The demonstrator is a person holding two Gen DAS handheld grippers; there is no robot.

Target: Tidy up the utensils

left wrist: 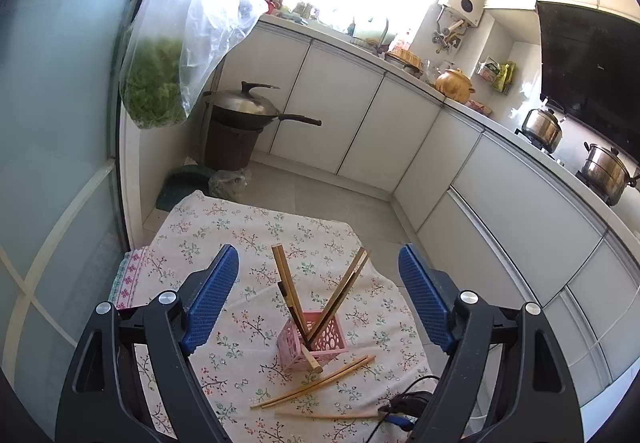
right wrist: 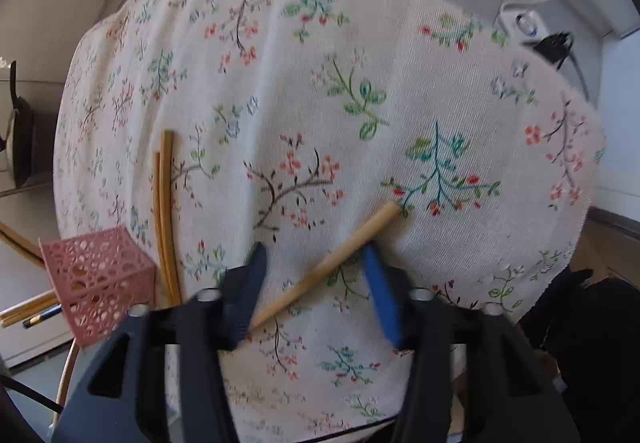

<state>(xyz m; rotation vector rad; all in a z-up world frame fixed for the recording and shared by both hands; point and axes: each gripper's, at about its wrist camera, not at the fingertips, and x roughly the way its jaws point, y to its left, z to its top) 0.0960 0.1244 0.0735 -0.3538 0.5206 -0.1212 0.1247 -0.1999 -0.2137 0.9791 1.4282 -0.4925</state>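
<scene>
A single round-tipped bamboo chopstick (right wrist: 326,266) lies slantwise on the woven floral tablecloth (right wrist: 360,63), between the ribbed blue pads of the right gripper (right wrist: 316,289), whose jaws stand partly apart and clasp nothing; a loose pair of chopsticks (right wrist: 165,215) lies just beside the pink perforated plastic holder (left wrist: 312,339), a square lattice box with wooden sticks leaning out of it; the left gripper (left wrist: 320,295) hangs wide open above it, empty; white glossy cabinets (left wrist: 360,123) curve behind.

Floral cloth (left wrist: 224,227) on table. Wok (left wrist: 244,107) on bin, bag of greens (left wrist: 154,83) hanging, clay pot (left wrist: 454,83) on counter.
</scene>
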